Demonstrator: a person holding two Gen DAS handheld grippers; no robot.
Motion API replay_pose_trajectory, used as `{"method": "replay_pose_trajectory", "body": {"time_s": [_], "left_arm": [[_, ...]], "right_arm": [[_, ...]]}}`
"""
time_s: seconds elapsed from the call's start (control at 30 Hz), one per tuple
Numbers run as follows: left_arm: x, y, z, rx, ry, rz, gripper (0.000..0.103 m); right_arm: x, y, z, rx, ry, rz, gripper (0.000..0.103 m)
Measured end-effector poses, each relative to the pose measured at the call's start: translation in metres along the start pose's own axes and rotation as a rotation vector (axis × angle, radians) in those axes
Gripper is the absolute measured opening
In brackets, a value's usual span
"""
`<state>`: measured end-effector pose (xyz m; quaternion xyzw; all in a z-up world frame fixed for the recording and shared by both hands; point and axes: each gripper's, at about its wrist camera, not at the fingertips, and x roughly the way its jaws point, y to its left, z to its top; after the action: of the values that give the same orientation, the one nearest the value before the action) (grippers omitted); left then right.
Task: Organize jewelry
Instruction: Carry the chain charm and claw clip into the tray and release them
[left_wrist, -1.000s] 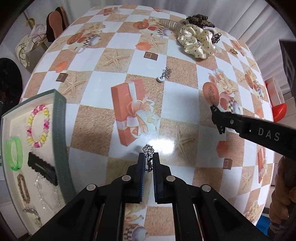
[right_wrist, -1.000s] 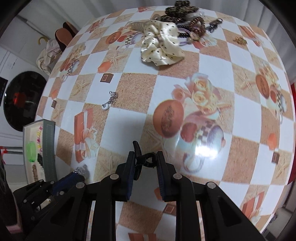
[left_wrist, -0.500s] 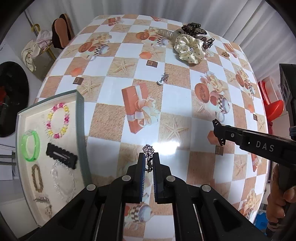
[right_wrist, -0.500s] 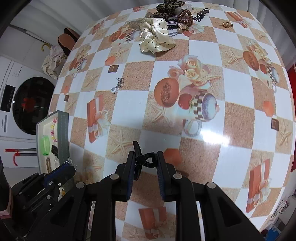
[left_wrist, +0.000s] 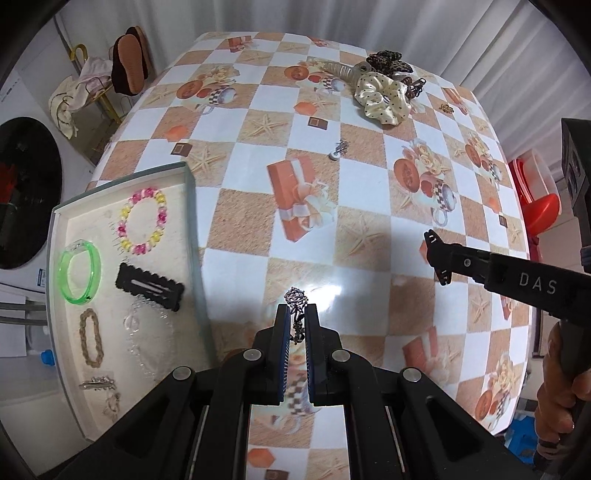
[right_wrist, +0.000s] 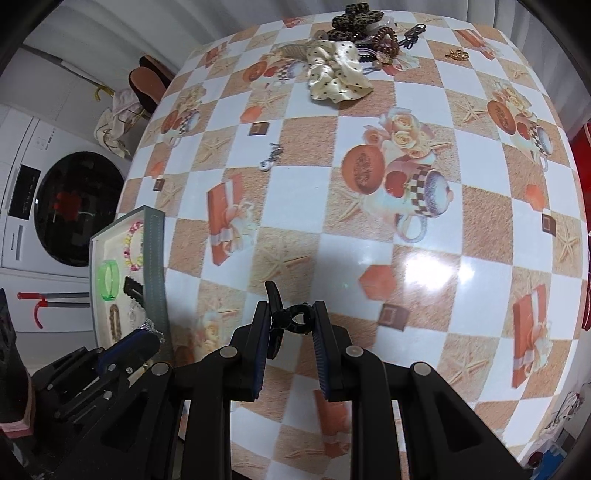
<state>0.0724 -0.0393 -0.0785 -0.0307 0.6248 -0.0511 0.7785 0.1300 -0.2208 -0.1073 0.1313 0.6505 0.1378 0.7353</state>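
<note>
My left gripper (left_wrist: 296, 314) is shut on a small silver filigree chain piece (left_wrist: 296, 300), held above the table to the right of the jewelry tray (left_wrist: 192, 236). The tray holds a pink-yellow bead bracelet (left_wrist: 142, 221), a green bangle (left_wrist: 78, 272), a black hair clip (left_wrist: 149, 287) and several other pieces. My right gripper (right_wrist: 291, 314) is shut on a black hair claw clip (right_wrist: 286, 317), above the table's near part. It shows at the right in the left wrist view (left_wrist: 439, 258). The left gripper shows low left in the right wrist view (right_wrist: 147, 338).
A cream dotted scrunchie (left_wrist: 382, 96) lies with several hair ties and clips at the far table edge. A small silver pendant (left_wrist: 338, 149) lies mid-table. A washing machine (right_wrist: 62, 206) and a rack with slippers stand left. A red bin (left_wrist: 539, 206) is right.
Both grippers have risen and drawn back toward me with their pieces. The left gripper now looks more toward the tray, which shows more fully.
</note>
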Motion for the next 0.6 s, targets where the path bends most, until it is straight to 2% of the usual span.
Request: {"method": "replay_pose_trajectory", "body": {"time_s": [0.33,0.6], "left_arm": [[-0.013,0.047,-0.017,0.004,-0.019,-0.016,0.013],[-0.023,0.098,-0.047,-0.029,-0.017,-0.002,0.013]], "right_arm": [[0.004,0.051,-0.019,-0.007,-0.022,-0.003,0.024],[0.015,0.100,-0.037,-0.042,-0.015,0.004,0.024]]}}
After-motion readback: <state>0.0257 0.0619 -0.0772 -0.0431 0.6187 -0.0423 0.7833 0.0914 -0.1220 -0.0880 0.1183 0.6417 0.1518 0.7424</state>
